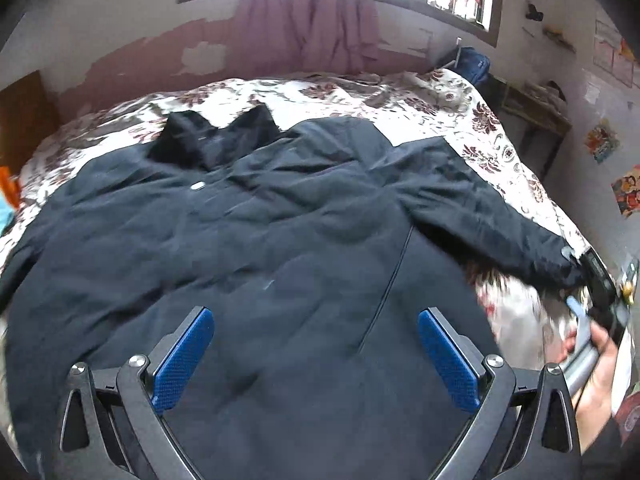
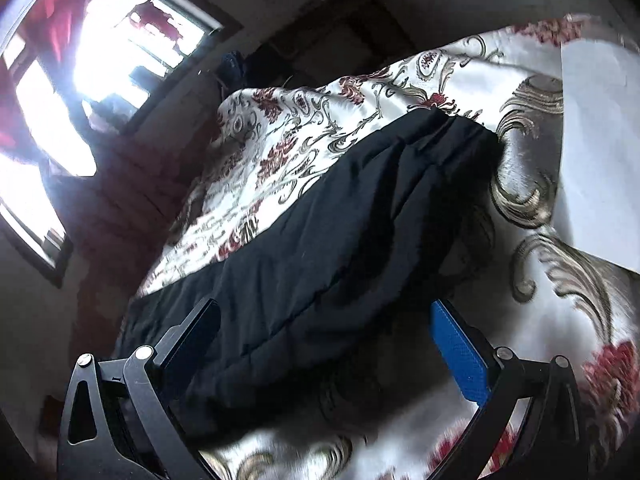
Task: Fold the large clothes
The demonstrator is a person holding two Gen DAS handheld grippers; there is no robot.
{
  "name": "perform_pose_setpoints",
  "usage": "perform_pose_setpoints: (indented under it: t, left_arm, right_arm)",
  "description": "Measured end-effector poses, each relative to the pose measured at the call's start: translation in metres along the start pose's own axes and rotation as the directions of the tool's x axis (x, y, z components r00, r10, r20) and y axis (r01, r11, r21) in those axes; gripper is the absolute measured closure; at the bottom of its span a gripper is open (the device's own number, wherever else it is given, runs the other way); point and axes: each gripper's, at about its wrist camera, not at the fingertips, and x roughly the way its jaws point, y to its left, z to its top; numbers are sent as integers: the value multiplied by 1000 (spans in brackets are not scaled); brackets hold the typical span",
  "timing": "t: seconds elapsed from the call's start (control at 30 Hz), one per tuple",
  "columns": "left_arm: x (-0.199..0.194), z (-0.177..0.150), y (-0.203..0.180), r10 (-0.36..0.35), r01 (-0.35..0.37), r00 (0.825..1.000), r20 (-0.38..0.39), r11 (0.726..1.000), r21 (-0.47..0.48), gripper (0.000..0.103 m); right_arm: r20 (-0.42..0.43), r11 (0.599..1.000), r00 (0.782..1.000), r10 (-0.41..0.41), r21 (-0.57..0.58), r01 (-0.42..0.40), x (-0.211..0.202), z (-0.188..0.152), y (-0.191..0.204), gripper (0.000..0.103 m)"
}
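Note:
A large dark navy jacket [image 1: 260,232] lies spread flat on a floral bedspread [image 1: 400,96], collar at the far side. My left gripper [image 1: 316,344] hovers open and empty over the jacket's lower body. The jacket's right sleeve [image 1: 480,208] stretches out to the right, and its cuff meets my right gripper [image 1: 600,280] at the bed's edge. In the right wrist view the right gripper [image 2: 326,344] is open, its fingers spread on either side of the dark sleeve [image 2: 340,220] lying on the bedspread [image 2: 560,280].
A window with pink curtains [image 1: 308,12] is behind the bed. A small wooden table [image 1: 532,108] stands to the right of the bed. A white sheet of paper [image 2: 600,152] lies on the bedspread near the sleeve. A hand [image 1: 600,368] holds the right gripper.

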Motion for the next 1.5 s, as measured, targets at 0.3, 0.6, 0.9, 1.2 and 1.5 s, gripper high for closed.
perform_pose_setpoints:
  t: [0.3, 0.6, 0.9, 1.2, 1.5]
  left_arm:
    - [85, 57, -47, -30, 29, 999, -32, 999, -21, 0]
    - [128, 51, -64, 20, -21, 994, -104, 1000, -9, 0]
    - [125, 58, -41, -46, 26, 980, -196, 994, -103, 0]
    - [34, 63, 43, -42, 29, 996, -78, 986, -166, 1]
    - [-21, 21, 141, -122, 110, 992, -15, 937, -333, 1]
  right_arm:
    - [-25, 995, 1000, -8, 97, 10, 31, 29, -20, 6]
    - [-7, 987, 1000, 18, 160, -17, 30, 28, -31, 86]
    - [235, 982, 965, 112, -175, -71, -30, 34, 47, 95]
    - [202, 621, 886, 417, -776, -115, -104, -63, 199, 95]
    - [-313, 177, 912, 265, -914, -365, -87, -193, 258, 95]
